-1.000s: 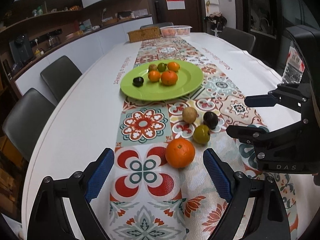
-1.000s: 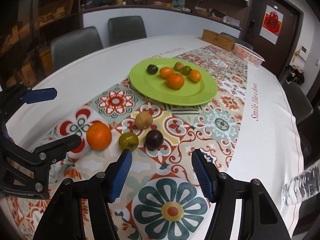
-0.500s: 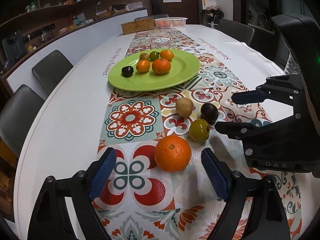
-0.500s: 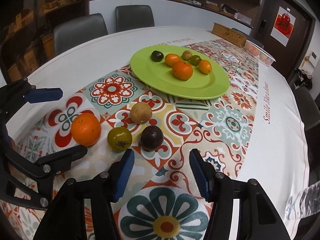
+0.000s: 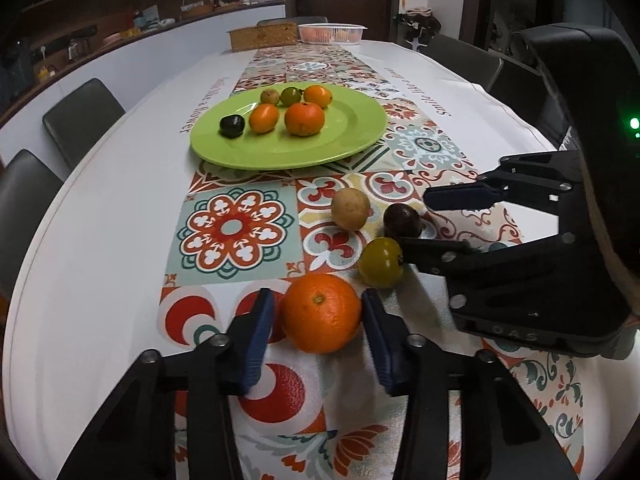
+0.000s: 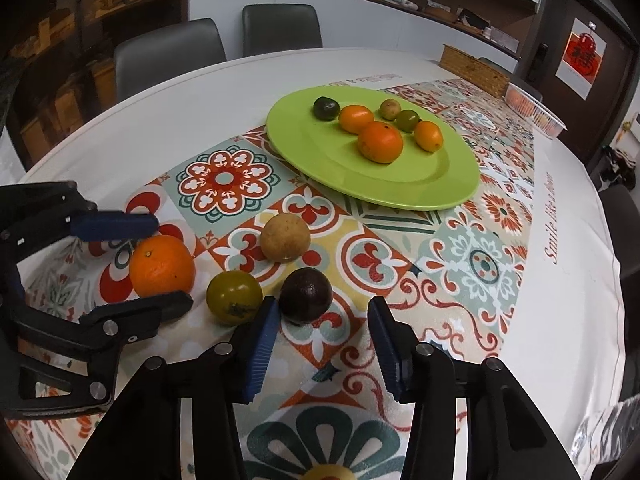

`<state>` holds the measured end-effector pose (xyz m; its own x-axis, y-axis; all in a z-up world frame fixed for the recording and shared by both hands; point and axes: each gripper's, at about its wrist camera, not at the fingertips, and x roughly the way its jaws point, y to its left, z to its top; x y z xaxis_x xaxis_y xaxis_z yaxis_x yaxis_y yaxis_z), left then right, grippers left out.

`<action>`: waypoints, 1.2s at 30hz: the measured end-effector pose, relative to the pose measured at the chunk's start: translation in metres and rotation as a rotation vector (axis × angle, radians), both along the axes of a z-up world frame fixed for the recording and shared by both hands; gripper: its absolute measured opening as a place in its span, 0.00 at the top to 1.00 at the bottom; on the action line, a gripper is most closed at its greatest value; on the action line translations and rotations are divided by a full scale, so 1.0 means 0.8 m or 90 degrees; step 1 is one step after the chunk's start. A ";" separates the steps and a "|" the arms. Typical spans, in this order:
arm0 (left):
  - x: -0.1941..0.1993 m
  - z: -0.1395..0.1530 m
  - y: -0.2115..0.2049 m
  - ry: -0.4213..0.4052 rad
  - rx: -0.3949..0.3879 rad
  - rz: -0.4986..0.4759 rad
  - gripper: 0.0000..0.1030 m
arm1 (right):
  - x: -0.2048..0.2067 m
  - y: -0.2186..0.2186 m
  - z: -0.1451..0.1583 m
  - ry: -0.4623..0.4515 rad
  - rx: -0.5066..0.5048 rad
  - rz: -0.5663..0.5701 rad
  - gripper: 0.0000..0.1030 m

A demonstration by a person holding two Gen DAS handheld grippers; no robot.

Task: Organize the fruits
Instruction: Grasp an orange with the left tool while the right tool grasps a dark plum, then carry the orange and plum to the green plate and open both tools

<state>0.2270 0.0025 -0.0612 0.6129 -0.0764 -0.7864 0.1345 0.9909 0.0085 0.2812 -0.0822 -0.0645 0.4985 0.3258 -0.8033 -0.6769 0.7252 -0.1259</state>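
A large orange (image 5: 321, 312) lies on the patterned runner between the blue pads of my left gripper (image 5: 318, 334), whose jaws stand close on both sides; contact is not clear. It also shows in the right wrist view (image 6: 162, 266). Beyond it lie a green fruit (image 5: 380, 262), a dark purple fruit (image 6: 305, 295) and a tan fruit (image 6: 285, 237). My right gripper (image 6: 322, 354) is open, its tips just short of the purple fruit. A green plate (image 5: 352, 136) holds several fruits farther back.
A wicker box (image 5: 263, 36) and a white basket (image 5: 332, 33) stand at the table's far end. Grey chairs (image 6: 170, 54) ring the table. A plastic bottle (image 6: 608, 436) shows at the right wrist view's lower right.
Both grippers moved forward and lower toward the loose fruits. The left jaws narrowed around the orange. The right gripper's tips came up to the purple fruit.
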 end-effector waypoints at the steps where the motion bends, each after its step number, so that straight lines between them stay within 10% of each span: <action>1: 0.001 0.001 -0.001 0.000 0.003 -0.001 0.61 | 0.001 0.001 -0.001 0.001 0.001 0.001 0.56; 10: 0.004 0.005 0.004 -0.002 -0.018 0.007 0.61 | 0.004 0.003 -0.001 0.018 0.021 0.006 0.73; 36: -0.032 0.081 0.008 -0.102 -0.035 -0.002 0.61 | -0.044 -0.025 0.072 -0.042 0.097 -0.048 0.73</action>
